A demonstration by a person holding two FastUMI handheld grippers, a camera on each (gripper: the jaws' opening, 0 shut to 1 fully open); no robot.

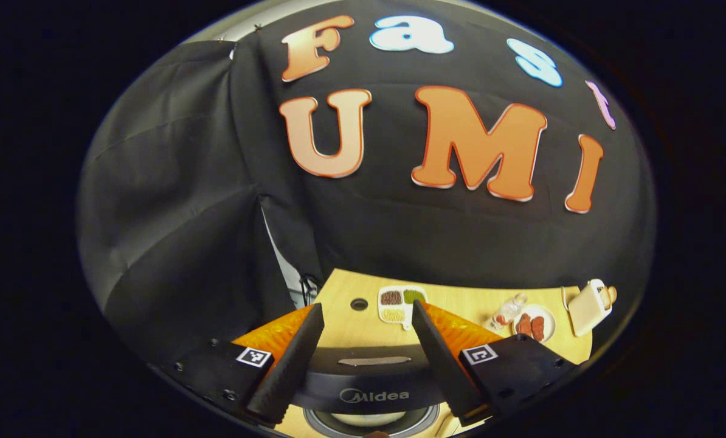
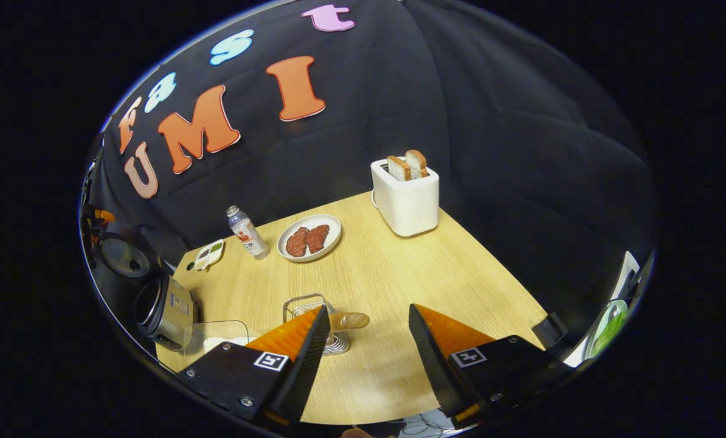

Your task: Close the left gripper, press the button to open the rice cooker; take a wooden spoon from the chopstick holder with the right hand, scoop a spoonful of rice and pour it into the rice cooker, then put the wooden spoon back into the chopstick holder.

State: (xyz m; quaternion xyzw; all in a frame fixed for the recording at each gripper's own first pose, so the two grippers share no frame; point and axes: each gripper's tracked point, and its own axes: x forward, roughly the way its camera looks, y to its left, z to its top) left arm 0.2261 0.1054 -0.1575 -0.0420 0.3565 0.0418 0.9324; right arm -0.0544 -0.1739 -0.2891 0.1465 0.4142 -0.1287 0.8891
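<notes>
I see wooden table [image 2: 399, 267] across middle of right gripper view. White toaster [image 2: 407, 198] upper centre, two bread slices [image 2: 407, 165] upright in slots. Left of it, white plate [image 2: 332, 229] with two red meat pieces [image 2: 307, 239]. Small bottle [image 2: 247, 232] just left of plate, tilted. Divided dish [image 2: 209, 253] farther left, near table edge. In my left gripper view, same divided dish [image 1: 401, 302] lower centre, holding brown, green, yellow portions.

Pale wood-grain table [image 2: 399, 267], white toaster [image 2: 407, 201], white plate [image 2: 332, 228] of red-brown meat [image 2: 307, 239]
</notes>
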